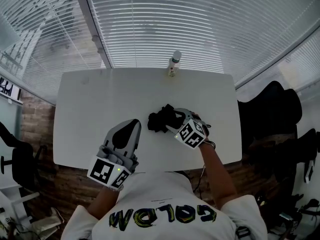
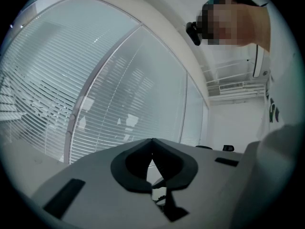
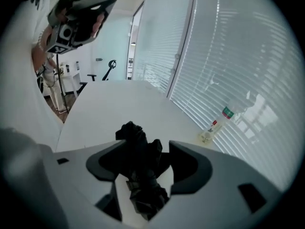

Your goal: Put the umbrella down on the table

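Umbrella (image 1: 160,120), black and folded into a crumpled bundle, is lying near the middle of the white table (image 1: 95,104), just in front of the person. The right gripper (image 3: 143,150) is pointing steeply down at it with its jaws standing spread, the bundle showing between them and no pad visibly pressing on the fabric. The left gripper (image 1: 131,126) is hanging level over the near edge of the table, its jaws pressed together on nothing.

Judging by this, the umbrella is already sitting down and the step in hand is letting go cleanly. Doing that well is calling for wide jaws and a straight pull away, since loose folds of cloth could be catching on a pad and dragging the bundle along.

A clear bottle (image 1: 174,64) is standing at the far edge of the table, well apart from the umbrella, before the window blinds (image 1: 175,19). Nothing is standing in the way.
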